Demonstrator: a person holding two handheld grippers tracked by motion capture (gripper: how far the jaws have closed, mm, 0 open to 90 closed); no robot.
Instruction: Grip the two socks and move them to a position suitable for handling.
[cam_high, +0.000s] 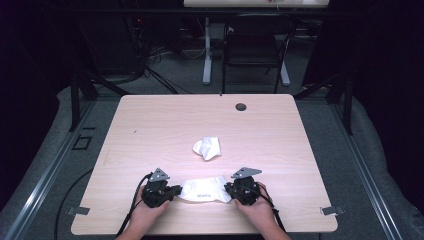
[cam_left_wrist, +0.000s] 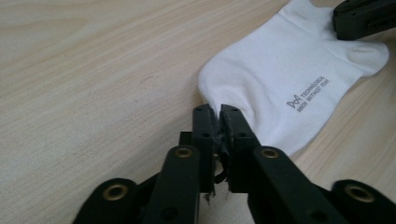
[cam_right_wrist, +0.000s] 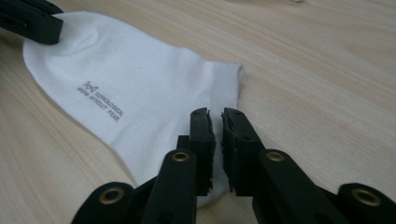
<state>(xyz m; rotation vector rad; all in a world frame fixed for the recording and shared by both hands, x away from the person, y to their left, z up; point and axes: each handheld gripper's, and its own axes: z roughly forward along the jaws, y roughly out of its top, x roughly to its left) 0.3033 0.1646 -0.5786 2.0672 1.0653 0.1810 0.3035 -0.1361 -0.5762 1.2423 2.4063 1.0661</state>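
Note:
A white ankle sock with small grey lettering lies flat near the table's front edge, between my two grippers. My left gripper is at its left end. In the left gripper view the jaws stand a sliver apart with their tips at the sock's rounded edge, and no cloth is pinched between them. My right gripper is at the sock's right end, over the cuff. Its jaws show a narrow gap above the cloth, with nothing in it. A second white sock lies crumpled at the table's middle.
The wooden table has a round cable hole near its far edge. A black chair and a white desk leg stand beyond the table. Cables trail from both grippers off the front edge.

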